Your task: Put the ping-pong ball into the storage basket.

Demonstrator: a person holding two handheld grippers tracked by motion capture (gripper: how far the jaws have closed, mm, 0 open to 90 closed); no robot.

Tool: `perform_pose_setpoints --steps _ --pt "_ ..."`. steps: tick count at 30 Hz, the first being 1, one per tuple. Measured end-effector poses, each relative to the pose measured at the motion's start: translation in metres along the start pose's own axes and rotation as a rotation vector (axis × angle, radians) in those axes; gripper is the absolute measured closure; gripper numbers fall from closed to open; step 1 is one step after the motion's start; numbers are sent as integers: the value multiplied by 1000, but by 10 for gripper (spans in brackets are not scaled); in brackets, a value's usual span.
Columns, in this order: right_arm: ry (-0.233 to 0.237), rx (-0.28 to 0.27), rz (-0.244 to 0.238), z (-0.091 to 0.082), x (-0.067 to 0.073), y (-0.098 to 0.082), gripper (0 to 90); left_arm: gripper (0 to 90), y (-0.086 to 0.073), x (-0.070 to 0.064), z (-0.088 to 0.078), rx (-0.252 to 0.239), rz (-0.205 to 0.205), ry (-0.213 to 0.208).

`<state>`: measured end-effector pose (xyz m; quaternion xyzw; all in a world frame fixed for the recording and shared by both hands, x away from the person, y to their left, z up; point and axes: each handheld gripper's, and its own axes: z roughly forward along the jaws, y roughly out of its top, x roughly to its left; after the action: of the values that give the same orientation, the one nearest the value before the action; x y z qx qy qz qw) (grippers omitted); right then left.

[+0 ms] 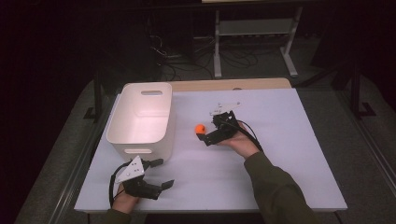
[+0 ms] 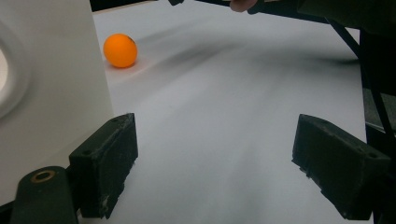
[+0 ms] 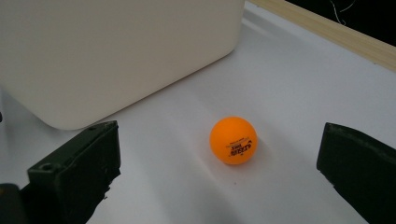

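White tabletop (image 1: 280,154), dark room behind. Orange ping-pong ball (image 1: 200,128) sits on the table just beside the white bin (image 1: 140,119), not yet gripped. Right gripper (image 1: 205,135) is at the ball, jaws spread wide either side, holding nothing. Left gripper (image 1: 161,173) parked near the bin's front corner, wide open, empty. Bin looks empty; grasp and drop-in remain.

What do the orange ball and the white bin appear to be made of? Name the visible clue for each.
Orange ball: probably thin, matte plastic like a table-tennis ball; it has a smooth, even surface, soft sheen and small printed lettering.
White bin: probably moulded plastic with a satin finish; it has rounded corners, smooth uniform walls and a cut-out handle slot. Neither material can be confirmed by look alone.
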<state>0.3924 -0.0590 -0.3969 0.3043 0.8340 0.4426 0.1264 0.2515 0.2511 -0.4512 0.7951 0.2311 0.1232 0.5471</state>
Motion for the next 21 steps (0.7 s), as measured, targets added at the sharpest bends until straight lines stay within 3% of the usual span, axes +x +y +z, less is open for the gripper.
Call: perform_pose_setpoints --steps 21 --pt "4 -12 23 23 -7 9 0 140 0 0 0 -1 -2 -2"
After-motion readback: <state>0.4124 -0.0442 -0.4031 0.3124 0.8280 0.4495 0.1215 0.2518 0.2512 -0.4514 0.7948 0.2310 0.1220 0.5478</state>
